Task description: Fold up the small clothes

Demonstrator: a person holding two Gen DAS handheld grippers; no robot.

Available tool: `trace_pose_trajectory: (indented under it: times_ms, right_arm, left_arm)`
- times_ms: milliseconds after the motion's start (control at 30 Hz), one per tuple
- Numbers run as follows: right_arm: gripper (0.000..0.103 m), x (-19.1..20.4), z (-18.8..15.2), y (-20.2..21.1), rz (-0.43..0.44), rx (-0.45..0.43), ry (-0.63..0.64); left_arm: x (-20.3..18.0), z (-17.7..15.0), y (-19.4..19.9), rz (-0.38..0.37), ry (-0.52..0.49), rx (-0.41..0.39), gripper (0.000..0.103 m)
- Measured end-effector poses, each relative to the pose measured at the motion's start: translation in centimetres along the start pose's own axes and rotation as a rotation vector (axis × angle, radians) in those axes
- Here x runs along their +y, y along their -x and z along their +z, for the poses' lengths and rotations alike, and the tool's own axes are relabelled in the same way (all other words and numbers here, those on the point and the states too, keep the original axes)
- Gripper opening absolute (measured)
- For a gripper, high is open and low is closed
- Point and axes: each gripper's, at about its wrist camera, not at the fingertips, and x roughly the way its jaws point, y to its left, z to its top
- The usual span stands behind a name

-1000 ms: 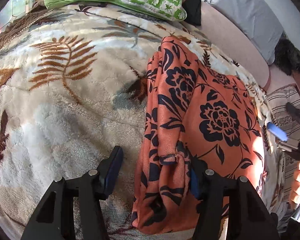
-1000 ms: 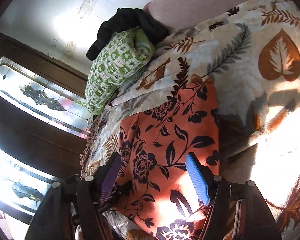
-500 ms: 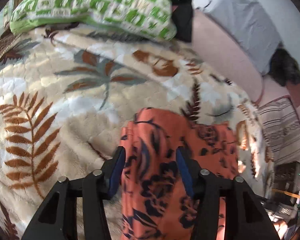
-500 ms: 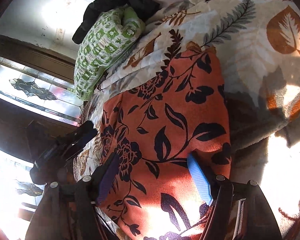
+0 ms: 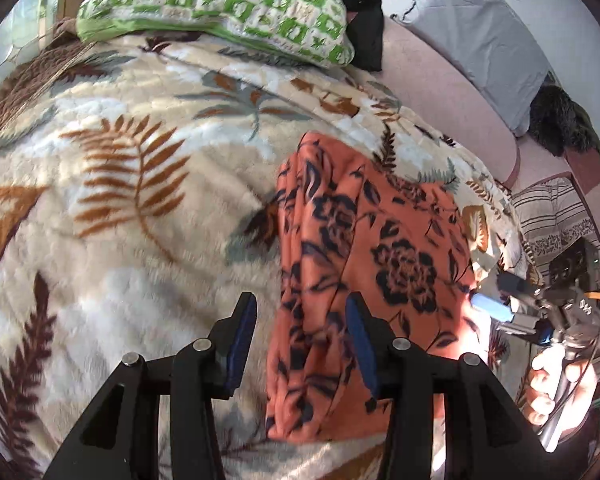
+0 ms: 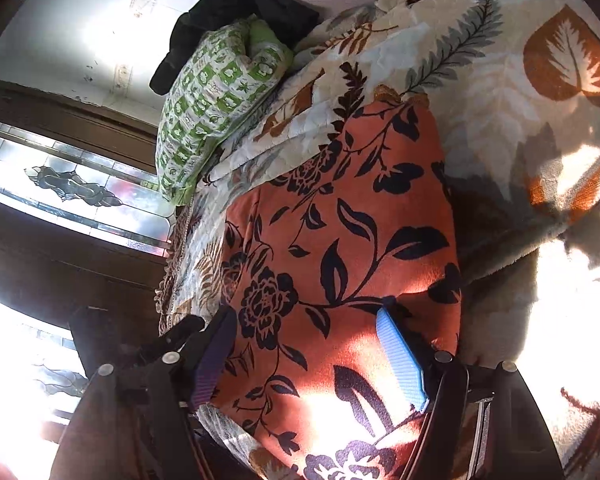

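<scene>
left gripper, jaws apart, straddles the near-left edge of the orange black-flowered fleece garment, long axis running away; right gripper also released.

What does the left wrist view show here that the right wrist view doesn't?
Only the left wrist view shows the grey pillow, the striped cloth and the right hand-held gripper in the person's hand. Only the right wrist view shows the patterned glass window and dark wood frame. Both show the orange floral garment, leaf-print blanket and green checked pillow; each view's own jaws stand open.
</scene>
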Motion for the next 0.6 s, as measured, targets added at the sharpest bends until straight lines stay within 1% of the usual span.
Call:
trace_pose_trajectory:
  times_ms: [33,67,100,133,167,200,233,300,333,367,400,433,467,500,533,567,600]
  right_arm:
    - [0.076,0.3,-0.5,0.4,0.005,0.003,0.003]
    - [0.076,0.5,-1.1,0.9,0.009,0.001,0.006]
    - [0.076,0.6,-1.7,1.4,0.010,-0.001,0.006]
    - [0.076,0.7,-2.4,1.9,0.014,-0.005,0.005]
    - [0.076,0.7,-3.0,2.3,0.017,-0.007,0.001]
    - [0.076,0.6,-3.7,2.7,0.011,-0.004,-0.006]
    - [0.076,0.6,-4.3,2.9,0.002,0.005,-0.012]
    - [0.076,0.6,-5.4,3.3,0.001,0.012,-0.011]
    - [0.076,0.6,-5.8,3.5,0.002,0.008,-0.013]
    - [0.076,0.6,-6.3,3.6,0.003,0.008,-0.015]
    - [0.076,0.6,-6.8,3.7,0.009,0.010,-0.017]
    - [0.076,0.6,-7.2,3.7,0.013,0.014,-0.017]
    - [0.076,0.6,-7.7,3.8,0.015,0.018,-0.017]
    - [0.076,0.6,-8.0,3.9,0.016,0.021,-0.015]
    - [0.076,0.6,-8.4,4.1,0.017,0.022,-0.014]
    - [0.077,0.4,-8.7,4.2,0.016,0.020,-0.019]
    - [0.077,0.1,-8.9,4.3,0.017,0.018,-0.028]
  left_arm:
    - [0.6,-1.1,-0.4,-0.006,0.023,0.025,0.046]
    - [1.1,-2.1,-0.9,-0.022,0.044,0.044,0.038]
    - [1.6,-2.8,-1.3,-0.028,0.072,0.055,0.036]
    - [2.0,-3.3,-1.3,-0.036,0.099,0.059,0.027]
    - [2.1,-3.5,-1.1,-0.059,0.119,0.057,0.017]
    - [2.1,-3.5,-0.7,-0.070,0.133,0.049,0.015]
    - [1.9,-3.5,-0.2,-0.062,0.132,0.036,0.013]
    - [1.9,-3.6,0.3,-0.053,0.138,0.022,0.013]
    - [2.1,-3.8,0.0,-0.050,0.149,0.029,0.019]
    - [2.4,-4.0,-0.3,-0.055,0.160,0.047,0.032]
    - [2.6,-4.2,-0.2,-0.061,0.176,0.051,0.034]
    - [2.6,-4.5,0.6,-0.065,0.189,0.036,0.035]
    - [2.4,-4.7,1.5,-0.075,0.189,0.013,0.042]
    - [1.8,-4.8,2.4,-0.085,0.169,-0.015,0.048]
    - [1.2,-4.9,3.2,-0.089,0.133,-0.038,0.066]
    - [0.5,-5.1,3.6,-0.083,0.092,-0.059,0.073]
    - [-0.3,-5.0,3.5,-0.070,0.055,-0.072,0.074]
